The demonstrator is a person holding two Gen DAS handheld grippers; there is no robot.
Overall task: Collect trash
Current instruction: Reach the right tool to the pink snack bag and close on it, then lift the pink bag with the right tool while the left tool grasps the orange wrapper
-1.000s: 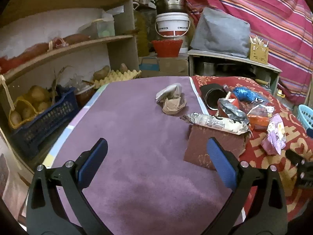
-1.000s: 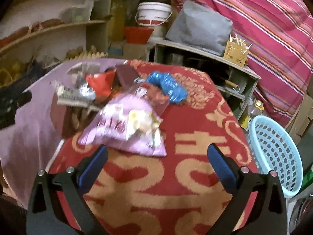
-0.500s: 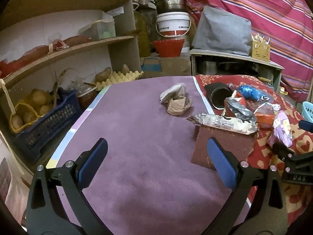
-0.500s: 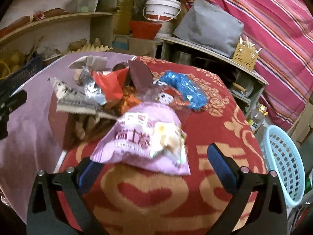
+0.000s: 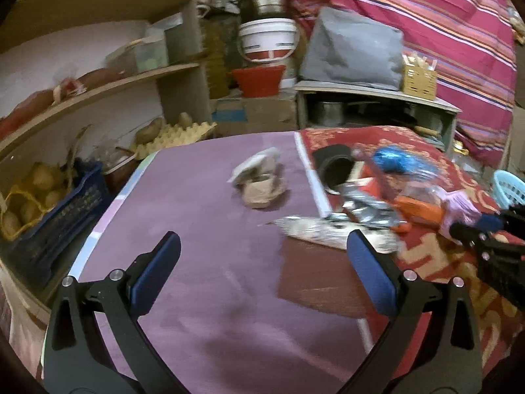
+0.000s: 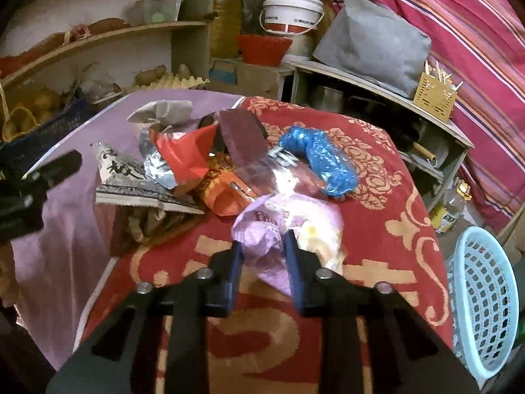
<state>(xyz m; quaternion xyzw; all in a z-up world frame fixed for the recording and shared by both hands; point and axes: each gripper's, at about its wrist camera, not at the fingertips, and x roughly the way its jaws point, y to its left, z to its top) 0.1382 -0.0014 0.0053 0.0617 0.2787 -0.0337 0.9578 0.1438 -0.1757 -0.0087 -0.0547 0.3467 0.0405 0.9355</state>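
Curved wooden shelves [image 5: 108,88] run along a pale wall [image 5: 65,52] on the left, above a dark blue crate [image 5: 62,210] of what look like potatoes, though the view is blurred. Behind the bench [image 5: 203,229], covered in purple and red patterned cloths, stands a low grey cabinet [image 6: 423,121]. A pink striped cloth [image 6: 466,23] hangs on the right under dim, warm light.

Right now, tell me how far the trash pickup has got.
Barely begun: the blue basket looks empty in the part visible. In hand: the right tongs have just been closing and pinch the pink packet. The left tongs are open with nothing between them. Left: the blue wrapper, orange packet, foil and crumpled paper.
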